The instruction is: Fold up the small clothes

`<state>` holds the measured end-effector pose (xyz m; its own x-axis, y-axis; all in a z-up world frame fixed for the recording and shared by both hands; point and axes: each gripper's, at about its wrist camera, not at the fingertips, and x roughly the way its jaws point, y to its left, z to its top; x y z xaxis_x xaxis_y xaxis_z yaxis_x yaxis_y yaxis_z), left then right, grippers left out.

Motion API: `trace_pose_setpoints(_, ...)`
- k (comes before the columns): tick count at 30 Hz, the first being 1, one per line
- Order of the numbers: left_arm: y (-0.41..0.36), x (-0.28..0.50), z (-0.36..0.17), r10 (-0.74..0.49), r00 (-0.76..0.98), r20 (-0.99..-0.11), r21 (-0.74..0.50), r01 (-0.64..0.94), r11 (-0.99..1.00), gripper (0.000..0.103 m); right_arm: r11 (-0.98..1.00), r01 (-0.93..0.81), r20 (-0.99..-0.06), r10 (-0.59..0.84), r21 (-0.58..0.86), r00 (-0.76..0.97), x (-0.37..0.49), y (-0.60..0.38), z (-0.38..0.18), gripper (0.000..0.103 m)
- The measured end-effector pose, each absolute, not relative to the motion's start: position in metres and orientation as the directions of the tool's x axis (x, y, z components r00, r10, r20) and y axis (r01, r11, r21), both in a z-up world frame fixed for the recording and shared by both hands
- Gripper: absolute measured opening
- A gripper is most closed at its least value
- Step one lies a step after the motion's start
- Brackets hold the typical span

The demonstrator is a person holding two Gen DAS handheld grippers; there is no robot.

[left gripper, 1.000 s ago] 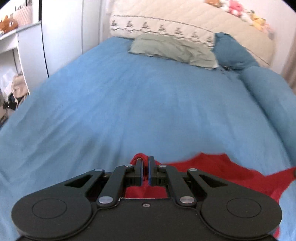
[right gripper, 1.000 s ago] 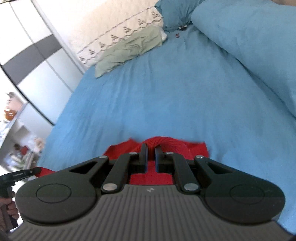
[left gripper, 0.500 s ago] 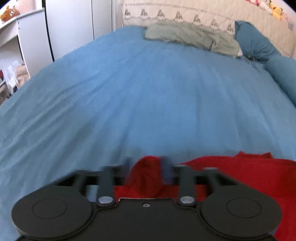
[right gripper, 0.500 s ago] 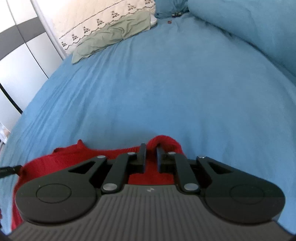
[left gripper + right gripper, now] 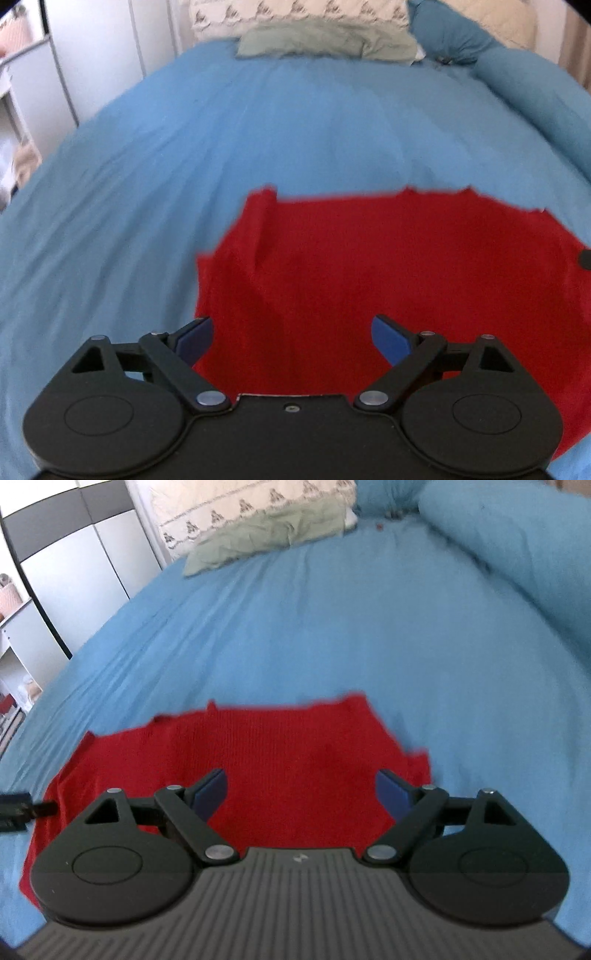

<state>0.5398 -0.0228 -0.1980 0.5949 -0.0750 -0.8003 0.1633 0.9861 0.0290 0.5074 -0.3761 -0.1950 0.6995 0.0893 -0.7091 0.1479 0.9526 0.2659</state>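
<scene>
A small red knit garment (image 5: 388, 280) lies spread flat on the blue bedspread (image 5: 295, 129). It also shows in the right wrist view (image 5: 280, 760). My left gripper (image 5: 291, 332) is open and empty, held just above the garment's near left part. My right gripper (image 5: 301, 786) is open and empty above the garment's near right part. A dark tip of the left gripper (image 5: 18, 806) shows at the left edge of the right wrist view. The garment's near edge is hidden under both gripper bodies.
A grey-green cloth (image 5: 325, 38) lies at the head of the bed before a cream patterned pillow (image 5: 295, 14). A blue bolster (image 5: 535, 92) runs along the right side. White wardrobe doors (image 5: 85, 561) and shelves stand to the left of the bed.
Both grippers were shut on bunched red fabric. Both have opened and let go, and the garment now lies flat on the bed under them.
</scene>
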Motion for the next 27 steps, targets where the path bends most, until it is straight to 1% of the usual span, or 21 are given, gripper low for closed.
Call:
trace_pose_setpoints(5, -0.016, 0.532, -0.223, -0.05, 0.557, -0.829, 0.039, 0.147, 0.988, 0.096, 0.949, 0.201, -0.754, 0.055, 0.244, 0.655, 0.492, -0.374, -0.224, 0.103)
trace_pose_setpoints(8, -0.013, 0.531, -0.221, -0.055, 0.556, -0.829, 0.029, 0.14, 0.99, 0.096, 0.956, 0.188, -0.749, 0.046, 0.225, 0.661, 0.487, -0.374, -0.232, 0.103)
trace_pose_setpoints(10, -0.016, 0.53, -0.213, -0.041, 0.563, -0.826, 0.043, 0.135, 0.99, 0.096, 0.959, 0.184, -0.749, 0.04, 0.214, 0.662, 0.487, -0.373, -0.228, 0.103)
trace_pose_setpoints(14, -0.023, 0.513, -0.17, -0.059, 0.613, -0.788, 0.038, 0.144, 0.989, 0.096, 0.955, 0.184, -0.715, 0.041, 0.235, 0.698, 0.474, -0.372, -0.202, 0.103)
trace_pose_setpoints(17, -0.03, 0.491, -0.132, -0.071, 0.647, -0.759, 0.037, 0.151, 0.988, 0.096, 0.965, 0.211, -0.717, -0.035, 0.157, 0.696, 0.458, -0.365, -0.168, 0.103)
trace_pose_setpoints(19, -0.038, 0.48, -0.115, -0.073, 0.65, -0.757, 0.028, 0.144, 0.989, 0.099, 0.967, 0.215, -0.71, -0.054, 0.139, 0.702, 0.442, -0.362, -0.145, 0.103)
trace_pose_setpoints(20, -0.042, 0.474, -0.109, -0.076, 0.646, -0.76, 0.023, 0.144, 0.989, 0.102, 0.965, 0.221, -0.704, -0.061, 0.138, 0.707, 0.431, -0.36, -0.133, 0.103)
trace_pose_setpoints(24, -0.064, 0.456, -0.108, -0.083, 0.608, -0.79, 0.011, 0.149, 0.989, 0.103, 0.935, 0.302, -0.733, -0.073, 0.185, 0.677, 0.392, -0.354, -0.106, 0.103)
trace_pose_setpoints(27, -0.078, 0.442, -0.127, -0.084, 0.573, -0.815, 0.013, 0.164, 0.986, 0.103, 0.896, 0.373, -0.76, -0.067, 0.239, 0.647, 0.362, -0.35, -0.111, 0.103)
